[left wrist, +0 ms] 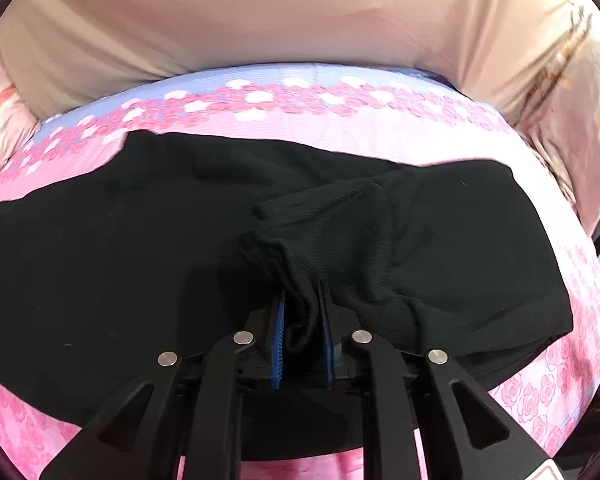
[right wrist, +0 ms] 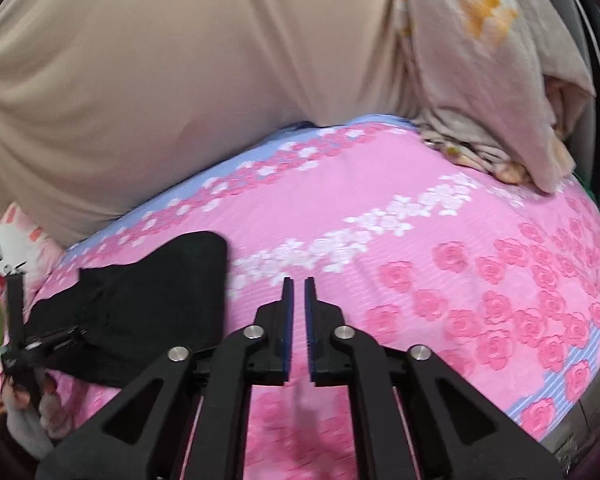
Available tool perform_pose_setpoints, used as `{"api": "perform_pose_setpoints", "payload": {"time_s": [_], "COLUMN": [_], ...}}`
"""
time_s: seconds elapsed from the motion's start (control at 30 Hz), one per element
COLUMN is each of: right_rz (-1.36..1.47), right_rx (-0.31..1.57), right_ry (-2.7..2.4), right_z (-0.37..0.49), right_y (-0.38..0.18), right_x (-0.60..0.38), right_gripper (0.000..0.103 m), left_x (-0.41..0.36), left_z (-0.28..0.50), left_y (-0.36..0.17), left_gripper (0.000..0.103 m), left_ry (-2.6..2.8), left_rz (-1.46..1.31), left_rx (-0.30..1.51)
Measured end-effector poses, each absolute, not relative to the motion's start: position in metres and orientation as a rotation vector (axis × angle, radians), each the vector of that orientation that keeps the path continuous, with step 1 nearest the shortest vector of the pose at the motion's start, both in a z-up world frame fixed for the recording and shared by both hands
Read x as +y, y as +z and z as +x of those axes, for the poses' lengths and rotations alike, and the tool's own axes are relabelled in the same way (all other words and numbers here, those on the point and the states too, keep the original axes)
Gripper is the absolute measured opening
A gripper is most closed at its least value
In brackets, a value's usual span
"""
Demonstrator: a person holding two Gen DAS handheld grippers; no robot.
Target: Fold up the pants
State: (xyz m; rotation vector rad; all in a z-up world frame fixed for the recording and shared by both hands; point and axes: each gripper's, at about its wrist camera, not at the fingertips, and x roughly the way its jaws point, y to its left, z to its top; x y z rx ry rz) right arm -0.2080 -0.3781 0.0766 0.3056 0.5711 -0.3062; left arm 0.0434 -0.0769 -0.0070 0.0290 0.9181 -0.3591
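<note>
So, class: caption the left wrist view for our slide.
Left gripper with black pants bunched between its pads, on a pink floral bedsheet.

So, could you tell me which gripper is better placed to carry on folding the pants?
Probably the left gripper: a bunch of the black pants sits between its fingers. The right gripper is empty over bare bedsheet.
</note>
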Motion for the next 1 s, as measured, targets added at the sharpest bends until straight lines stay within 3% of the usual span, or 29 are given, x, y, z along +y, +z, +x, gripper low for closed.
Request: {"api": "perform_pose_setpoints", "payload": {"time_s": [0.03,0.07,0.27,0.33,0.4,0.47,0.5,0.57,0.6,0.63,0.8,0.87,0.93,0.97,1.0], "right_rz": [0.274,0.242,-0.006,-0.081,-0.178,-0.233,-0.233,-0.205,-0.156,-0.104,-0.025,-0.075,-0.149,-0.174,-0.18], "right_rx": [0.587,0.6,0.735,0.77,0.799,0.828,0.862,0.863,0.859,0.84,0.77,0.844,0.927,0.892,0.872], "right_ry": [-0.265,-0.226,0.03,0.065,0.064,0.056,0.057,0.026,0.018,0.026,0.113,0.131,0.089,0.071,0.08], "right_z": [-0.201,-0.19,-0.117,-0.096,-0.071,-0.056,-0.046,-0.038,-0.035,-0.034,-0.033,-0.017,-0.006,-0.012,-0.018], "right_y": [0.077,0.077,0.049,0.034,0.017,0.002,-0.008,-0.007,0.004,0.013,0.051,0.027,-0.006,-0.008,-0.006], "right_x": [-0.359,-0.336,-0.198,-0.164,-0.135,-0.123,-0.123,-0.126,-0.131,-0.134,-0.117,-0.097,-0.082,-0.077,-0.073], "right_gripper": [0.058,0.066,0.068,0.078,0.081,0.08,0.056,0.038,0.02,0.017,0.017,0.026,0.043,0.045,0.054], "left_x": [-0.075,-0.063,0.022,0.048,0.067,0.084,0.094,0.111,0.12,0.125,0.167,0.182,0.2,0.213,0.227], "left_z": [0.041,0.041,0.04,0.038,0.035,0.031,0.03,0.028,0.027,0.024,0.025,0.027,0.027,0.025,0.024], "left_y": [-0.006,-0.003,0.016,0.019,0.019,0.019,0.018,0.017,0.015,0.013,0.008,0.008,0.007,0.007,0.007], "left_gripper": [0.023,0.031,0.046,0.047,0.054,0.057,0.058,0.059,0.059,0.059,0.061,0.065,0.068,0.071,0.077], "left_ry": [-0.352,-0.335,-0.182,-0.139,-0.117,-0.098,-0.091,-0.08,-0.074,-0.07,-0.07,-0.05,-0.024,-0.004,0.018], "left_rz": [0.023,0.013,-0.047,-0.056,-0.065,-0.069,-0.071,-0.072,-0.073,-0.076,-0.18,-0.218,-0.261,-0.288,-0.311], "left_rx": [0.913,0.907,0.861,0.846,0.836,0.826,0.823,0.819,0.818,0.817,0.817,0.809,0.804,0.802,0.797]}}
